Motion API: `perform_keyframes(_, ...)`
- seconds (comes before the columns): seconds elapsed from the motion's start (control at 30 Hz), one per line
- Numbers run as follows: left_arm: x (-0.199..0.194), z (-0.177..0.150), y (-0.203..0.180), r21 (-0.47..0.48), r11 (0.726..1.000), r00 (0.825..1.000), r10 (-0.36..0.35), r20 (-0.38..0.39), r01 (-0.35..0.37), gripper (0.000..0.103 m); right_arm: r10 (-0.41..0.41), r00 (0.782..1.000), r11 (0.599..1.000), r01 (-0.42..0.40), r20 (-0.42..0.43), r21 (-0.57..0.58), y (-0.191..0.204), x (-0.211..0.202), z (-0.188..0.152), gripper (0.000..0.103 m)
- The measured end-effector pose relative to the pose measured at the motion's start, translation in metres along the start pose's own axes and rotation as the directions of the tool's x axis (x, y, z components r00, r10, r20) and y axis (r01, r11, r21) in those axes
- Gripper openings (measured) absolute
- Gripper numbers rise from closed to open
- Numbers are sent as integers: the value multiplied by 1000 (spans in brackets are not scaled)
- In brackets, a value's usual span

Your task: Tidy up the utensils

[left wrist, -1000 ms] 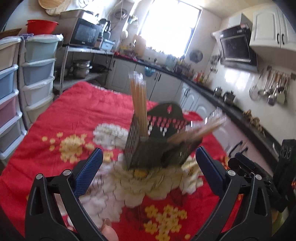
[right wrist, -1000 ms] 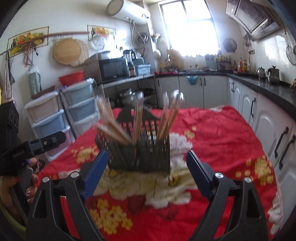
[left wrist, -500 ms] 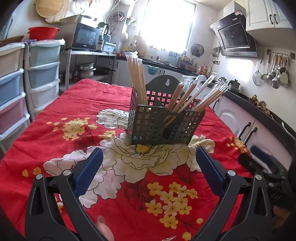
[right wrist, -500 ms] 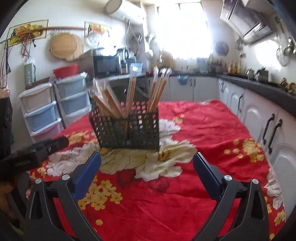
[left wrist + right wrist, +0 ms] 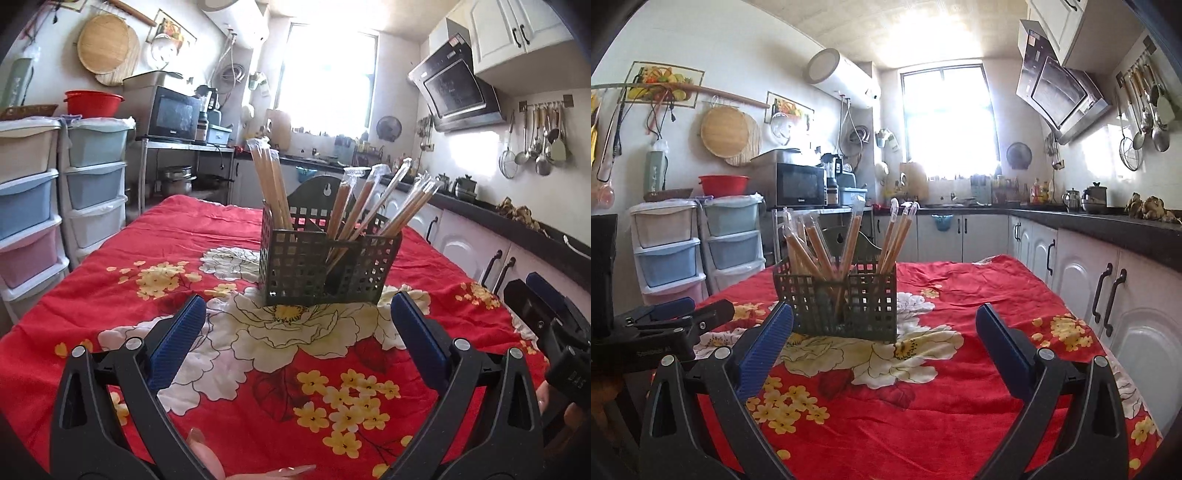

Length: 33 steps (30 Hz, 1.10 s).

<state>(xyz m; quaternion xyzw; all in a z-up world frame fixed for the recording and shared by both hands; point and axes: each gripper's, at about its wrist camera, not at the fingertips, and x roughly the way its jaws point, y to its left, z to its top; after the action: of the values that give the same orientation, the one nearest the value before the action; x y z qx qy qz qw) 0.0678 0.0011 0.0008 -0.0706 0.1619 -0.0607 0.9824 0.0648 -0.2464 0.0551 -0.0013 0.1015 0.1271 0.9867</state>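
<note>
Beyond both empty tongs (image 5: pixel 884 326), utensil basket (image 5: pixel 846 302)

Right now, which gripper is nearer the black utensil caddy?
Left, slightly, judging by how large it looms. The left gripper faces the utensil caddy head-on, centred between its open fingers, not touching. The right gripper sits back, caddy left of centre.

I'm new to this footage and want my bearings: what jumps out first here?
A red floral tablecloth fills the foreground, with a dark lattice caddy standing on it, full of wrapped chopsticks. Behind it a bright window glares. Both tools, left and right, stand open and empty, short of the caddy.
</note>
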Motion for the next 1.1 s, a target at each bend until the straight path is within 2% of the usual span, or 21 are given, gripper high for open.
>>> perform_keyframes(0.17,-1,2,2,-15,1000,1000,5,18,-5,92,3,1000,1000,-3,-7,7,0,0,0,97)
perform_keyframes(1.1,-2,1,7,-20,1000,1000,15,19,-15,92,-2,1000,1000,2,-2,15,0,0,-2,97)
